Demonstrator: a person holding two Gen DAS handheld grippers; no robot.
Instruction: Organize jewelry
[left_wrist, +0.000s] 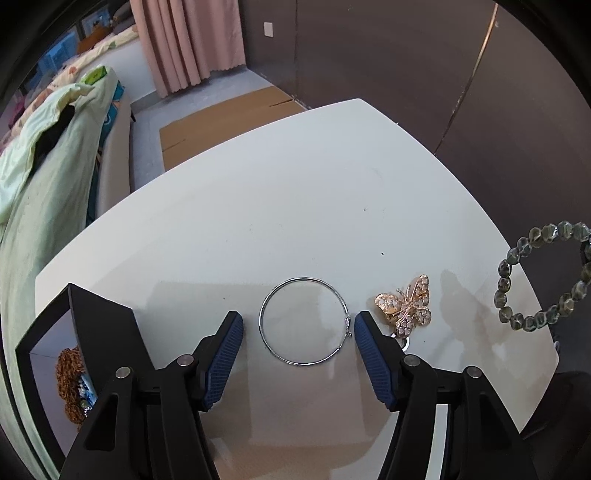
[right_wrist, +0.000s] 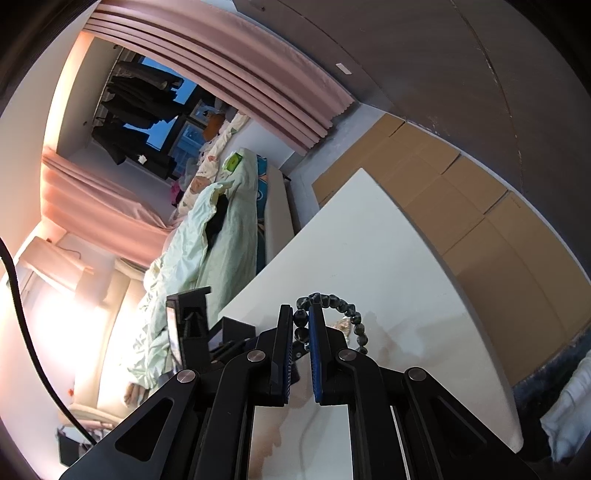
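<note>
Jaws of left gripper (left_wrist: 298, 325) spread wide, straddling thin silver hoop (left_wrist: 303, 320) flat on white table (left_wrist: 258, 206), likely lining up a pinch; right gripper (right_wrist: 302, 325) clamped on lifted green bead bracelet (right_wrist: 334, 301), likely bound for black box (left_wrist: 92, 325).

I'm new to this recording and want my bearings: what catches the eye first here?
A thin silver hoop lies on the white table between the open left tool's tips, with a gold butterfly brooch just right of it. The right tool holds a dark green bead bracelet above the table.
</note>
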